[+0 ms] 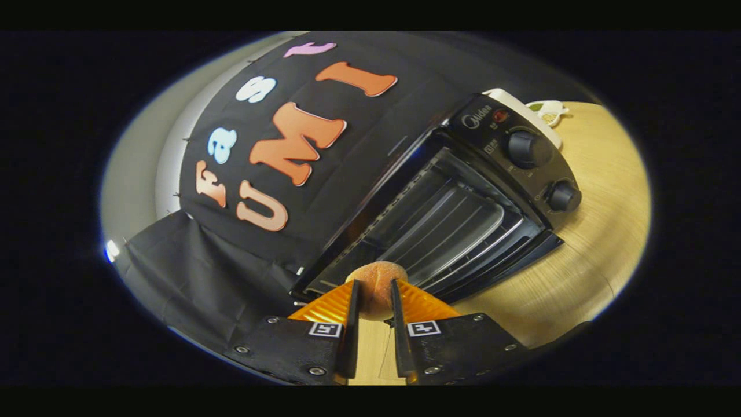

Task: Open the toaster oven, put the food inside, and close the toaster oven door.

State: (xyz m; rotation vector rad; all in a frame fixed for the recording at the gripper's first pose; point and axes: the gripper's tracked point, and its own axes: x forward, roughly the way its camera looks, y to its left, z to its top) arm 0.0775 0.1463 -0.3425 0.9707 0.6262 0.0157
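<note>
- The gripper [375, 289] holds a bun [376, 285]; both fingers [353, 301] press on its sides, one on each, set narrow around it.
- The bun is round and brown, with a sugary-looking crust. Its front half sticks out past the fingertips, toward the oven [463, 202]. It has no clear long axis; it looks roughly as wide as it is deep.
- The oven stands on the wooden tabletop [602, 231], just ahead of the fingers. Its door [509, 263] is open, folded down flat toward the gripper.
- The bun sits at the front edge of the oven's mouth, over the near end of the door, not yet inside.
- The oven's long axis runs across the view at a slant: the near end is by the bun, the far end carries the control panel.
- Inside, a wire rack [446, 223] lies level, its bars running along the oven's length.
- The panel has two dark knobs [529, 149], one beyond the other, and a small red lamp [501, 116] past them.
- Beyond the oven, a white dish [549, 110] rests on the tabletop, close to the oven's far end.
- Black cloth [191, 266] hangs behind the oven.
</note>
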